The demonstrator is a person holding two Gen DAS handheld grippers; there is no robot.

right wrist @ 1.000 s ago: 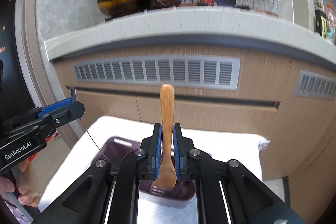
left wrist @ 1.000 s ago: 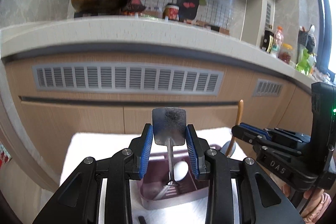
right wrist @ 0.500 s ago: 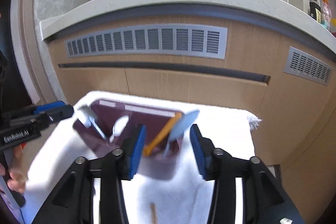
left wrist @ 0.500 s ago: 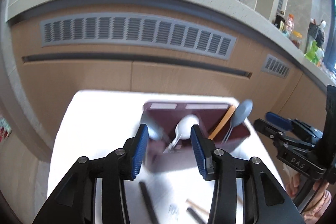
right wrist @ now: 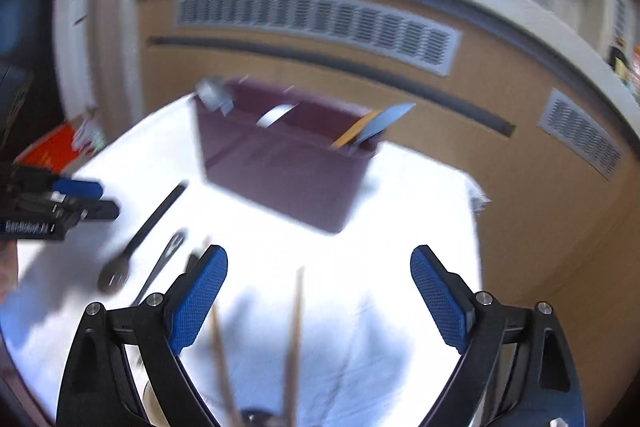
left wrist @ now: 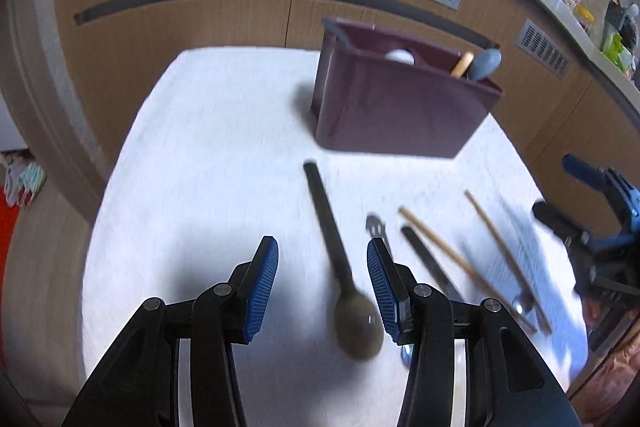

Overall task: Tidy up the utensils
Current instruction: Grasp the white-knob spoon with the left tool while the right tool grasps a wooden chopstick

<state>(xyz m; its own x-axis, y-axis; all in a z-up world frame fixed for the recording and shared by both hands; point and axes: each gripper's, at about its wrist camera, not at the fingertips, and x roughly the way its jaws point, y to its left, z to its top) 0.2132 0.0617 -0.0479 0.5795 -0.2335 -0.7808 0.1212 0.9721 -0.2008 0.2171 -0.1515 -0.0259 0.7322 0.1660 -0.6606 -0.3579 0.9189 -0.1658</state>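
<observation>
Both utensils carried a second ago, the metal spatula [right wrist: 212, 91] and the wooden spoon [left wrist: 463, 63], are now lodged in the maroon holder [left wrist: 400, 107], and both views have been tilted down to the table. On the white cloth [left wrist: 208, 155] near the holder are laid a dark spoon [left wrist: 340, 267], chopsticks [left wrist: 496, 247] and a blurred fork [right wrist: 164, 263]. The left gripper [left wrist: 322, 267] is parted around the dark spoon without pressing it; the right gripper [right wrist: 319, 279], whose jaws have just been opening, is spread wide and empty. Wooden cabinets [left wrist: 200, 27] with vents are seen behind.

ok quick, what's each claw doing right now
left claw: open, holding nothing, dark spoon lies between its fingers
right claw: wide open, just been opening, empty
</observation>
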